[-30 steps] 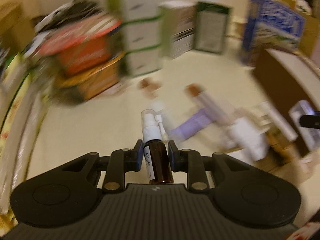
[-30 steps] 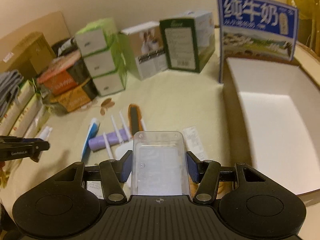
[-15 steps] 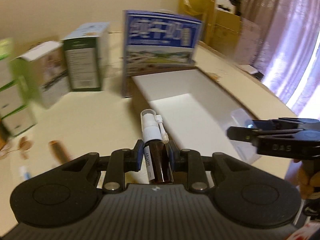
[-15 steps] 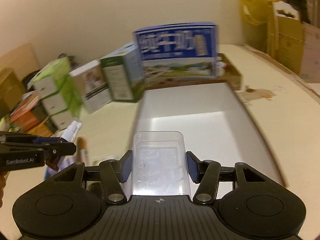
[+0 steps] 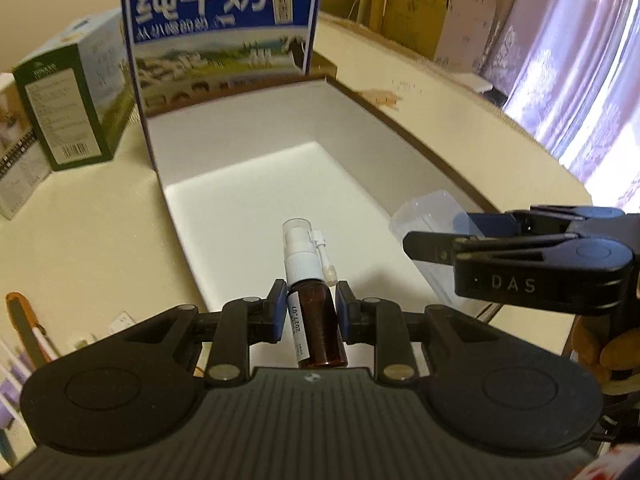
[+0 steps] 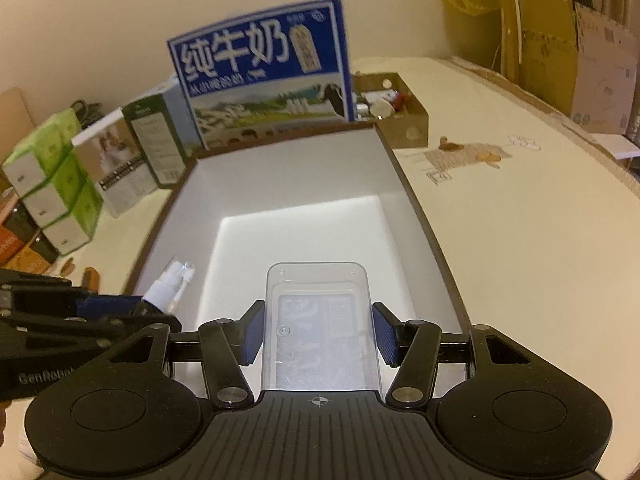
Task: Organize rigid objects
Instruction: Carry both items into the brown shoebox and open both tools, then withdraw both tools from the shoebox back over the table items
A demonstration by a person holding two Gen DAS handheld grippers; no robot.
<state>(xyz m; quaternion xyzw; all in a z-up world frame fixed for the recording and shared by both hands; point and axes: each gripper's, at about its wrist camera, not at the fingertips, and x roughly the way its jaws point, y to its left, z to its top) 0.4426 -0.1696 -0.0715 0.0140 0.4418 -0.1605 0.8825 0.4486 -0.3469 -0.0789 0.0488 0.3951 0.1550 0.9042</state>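
Gripping a small brown glass spray bottle with a white nozzle [image 5: 316,304], the left gripper [image 5: 311,311] hangs over the near left part of the white-lined open cardboard box [image 5: 248,152]. Just to its right, the right gripper [image 6: 318,330] clamps a clear rectangular plastic case [image 6: 320,328] above the same box, whose blue milk-print flap [image 6: 264,68] stands ahead.

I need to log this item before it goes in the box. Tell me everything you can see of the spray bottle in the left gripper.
The spray bottle is small, with a brown, glass-like body, a white label strip printed 2027.07, a white pump collar, a clear cap and a thin white nozzle folded down its side. The left gripper clamps its body between blue pads, cap pointing forward over the white-lined open box. Nothing else touches it.
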